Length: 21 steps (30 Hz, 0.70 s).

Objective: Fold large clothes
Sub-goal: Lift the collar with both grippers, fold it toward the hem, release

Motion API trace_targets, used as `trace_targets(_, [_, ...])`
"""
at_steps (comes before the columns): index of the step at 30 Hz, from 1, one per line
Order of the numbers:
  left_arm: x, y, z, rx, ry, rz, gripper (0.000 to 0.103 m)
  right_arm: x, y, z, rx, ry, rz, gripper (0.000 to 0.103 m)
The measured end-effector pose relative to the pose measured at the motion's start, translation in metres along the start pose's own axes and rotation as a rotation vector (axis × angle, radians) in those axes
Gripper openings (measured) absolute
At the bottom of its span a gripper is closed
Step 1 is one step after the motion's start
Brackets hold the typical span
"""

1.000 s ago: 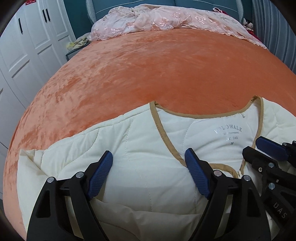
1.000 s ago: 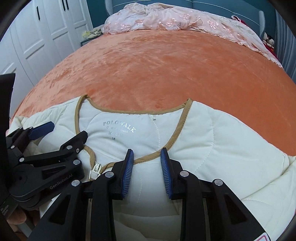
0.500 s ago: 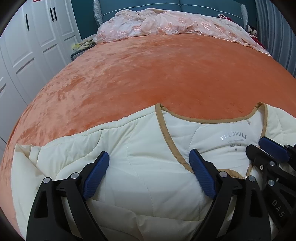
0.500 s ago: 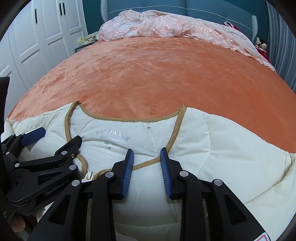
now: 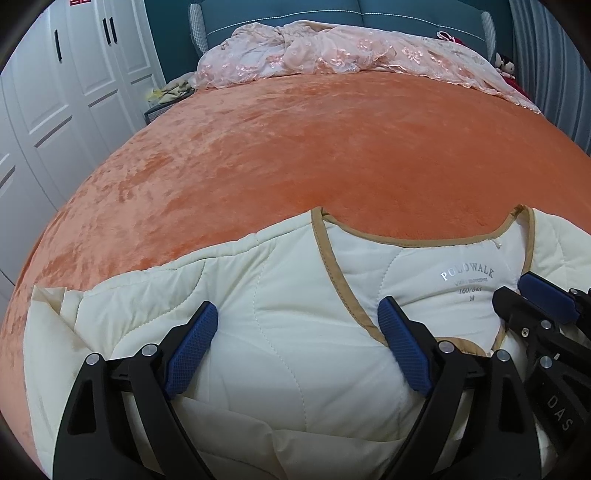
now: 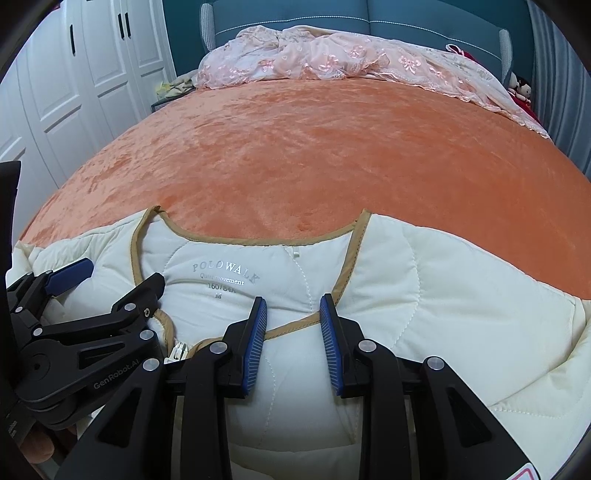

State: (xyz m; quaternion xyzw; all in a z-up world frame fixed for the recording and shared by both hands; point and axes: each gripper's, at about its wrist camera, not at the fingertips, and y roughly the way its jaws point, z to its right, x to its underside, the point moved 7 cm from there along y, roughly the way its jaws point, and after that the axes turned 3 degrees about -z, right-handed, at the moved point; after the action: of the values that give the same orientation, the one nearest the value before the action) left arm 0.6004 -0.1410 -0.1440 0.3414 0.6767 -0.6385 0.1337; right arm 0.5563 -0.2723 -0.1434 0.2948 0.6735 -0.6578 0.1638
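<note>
A cream quilted jacket [image 5: 295, 314] with tan trim lies at the near edge of an orange bed [image 5: 314, 147], collar toward the far side, inside label showing. It also shows in the right wrist view [image 6: 424, 280]. My left gripper [image 5: 297, 332] is wide open over the jacket's left chest panel. My right gripper [image 6: 291, 325] is partly open, its fingers either side of the tan trim of the right front edge, with cloth bulging between them. Each gripper shows in the other's view, the right one [image 5: 546, 306] and the left one [image 6: 110, 288].
A pink lace cover [image 5: 351, 55] is bunched at the bed's head against a teal headboard [image 6: 369, 18]. White wardrobe doors [image 5: 55, 92] stand on the left, a grey curtain [image 6: 561, 74] on the right. The orange bedspread [image 6: 314, 147] stretches beyond the jacket.
Both grippers have pulled back toward the near edge and tilted up, so the jacket sits lower in view. The right gripper's fingers have spread a little wider.
</note>
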Motion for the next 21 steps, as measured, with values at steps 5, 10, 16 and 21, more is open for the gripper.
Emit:
trace_targets(5, [0.005, -0.015, -0.007, -0.030, -0.020, -0.043, 0.088, -0.003, -0.012, -0.001, 0.067, -0.025, -0.030, 0.026])
trace_targets(10, [0.030, -0.099, -0.053, 0.077, -0.139, -0.012, 0.088, 0.024, -0.121, 0.035, 0.047, 0.131, 0.093, 0.043])
trace_targets(16, [0.161, -0.190, -0.150, 0.149, -0.288, -0.096, 0.091, 0.176, -0.243, 0.119, 0.010, 0.304, -0.005, 0.059])
trace_targets(21, [0.275, -0.242, -0.207, 0.121, -0.354, -0.180, 0.091, 0.300, -0.325, 0.169, 0.069, 0.475, -0.069, 0.065])
